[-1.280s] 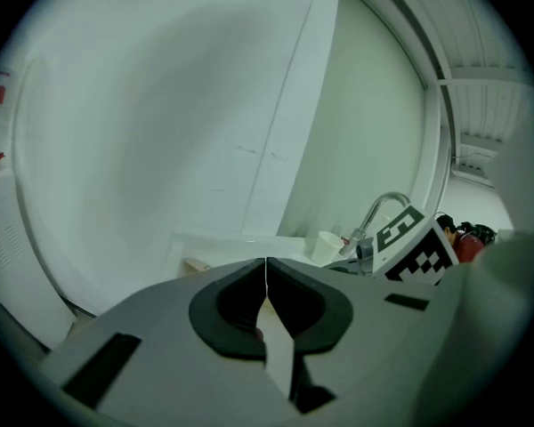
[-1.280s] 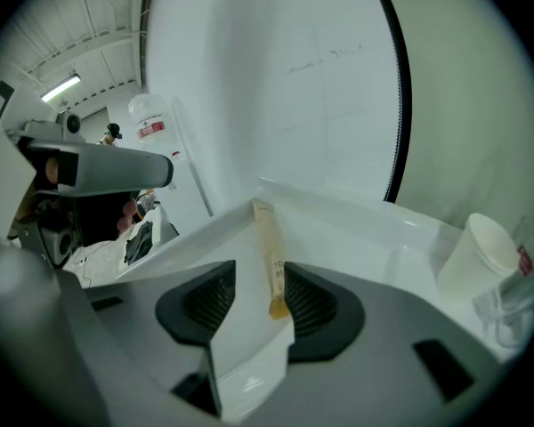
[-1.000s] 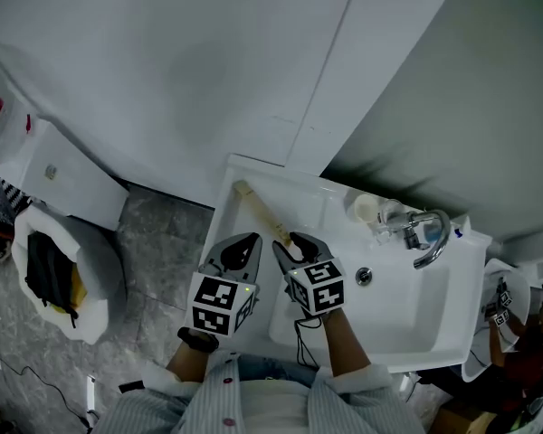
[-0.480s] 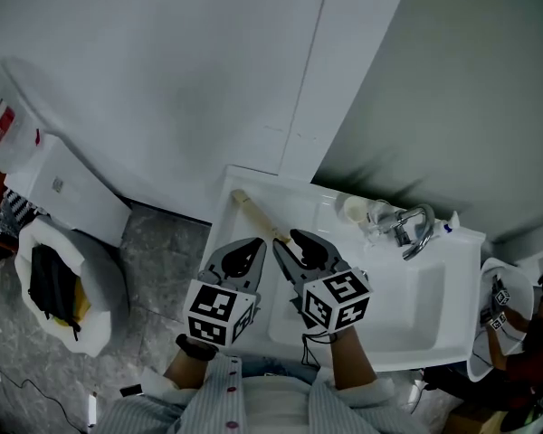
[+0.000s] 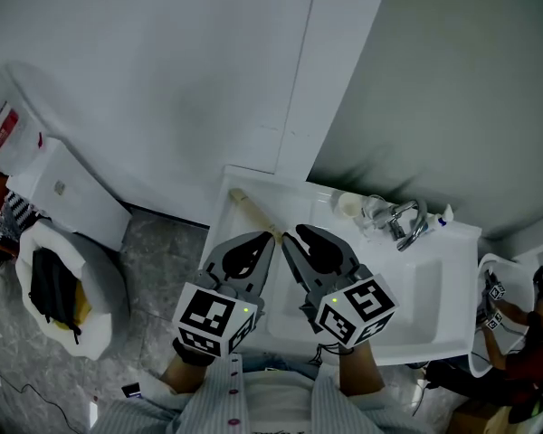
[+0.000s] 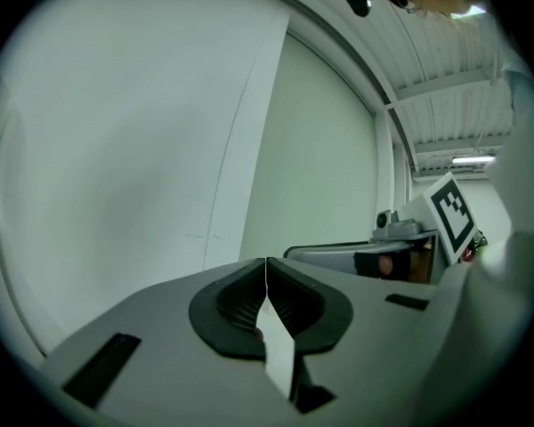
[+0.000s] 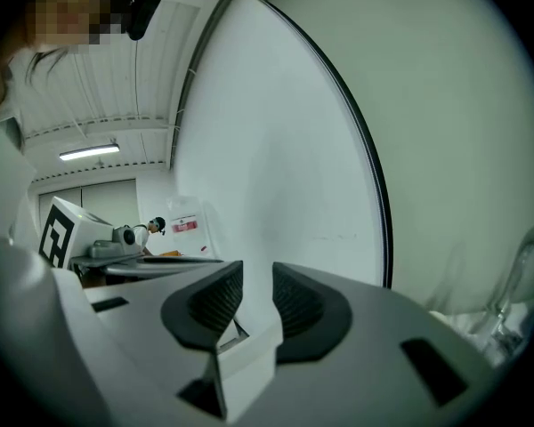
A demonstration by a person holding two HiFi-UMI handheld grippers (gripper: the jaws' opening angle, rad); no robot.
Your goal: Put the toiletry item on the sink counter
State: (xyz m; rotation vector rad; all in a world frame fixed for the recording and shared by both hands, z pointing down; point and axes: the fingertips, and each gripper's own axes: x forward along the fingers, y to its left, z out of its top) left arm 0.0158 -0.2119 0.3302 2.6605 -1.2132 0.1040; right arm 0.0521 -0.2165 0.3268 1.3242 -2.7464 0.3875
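Over the surface (image 5: 309, 202) where the toiletry item (image 5: 253, 213) lies, left hand-held gripper (image 6: 266, 265) is pressed together, right hand-held gripper (image 7: 257, 272) empty, jaws spread but just been closing.

White wall (image 5: 163, 80) above grey marbled floor (image 5: 158, 260) — toilet (image 5: 95, 269) at left, ceiling strip light (image 7: 89, 152) lit.

Pale striped shirt (image 5: 253, 412); grey hand-held grippers (image 5: 268, 239) (image 5: 295, 235) with black-and-white marker cubes (image 5: 214, 320).
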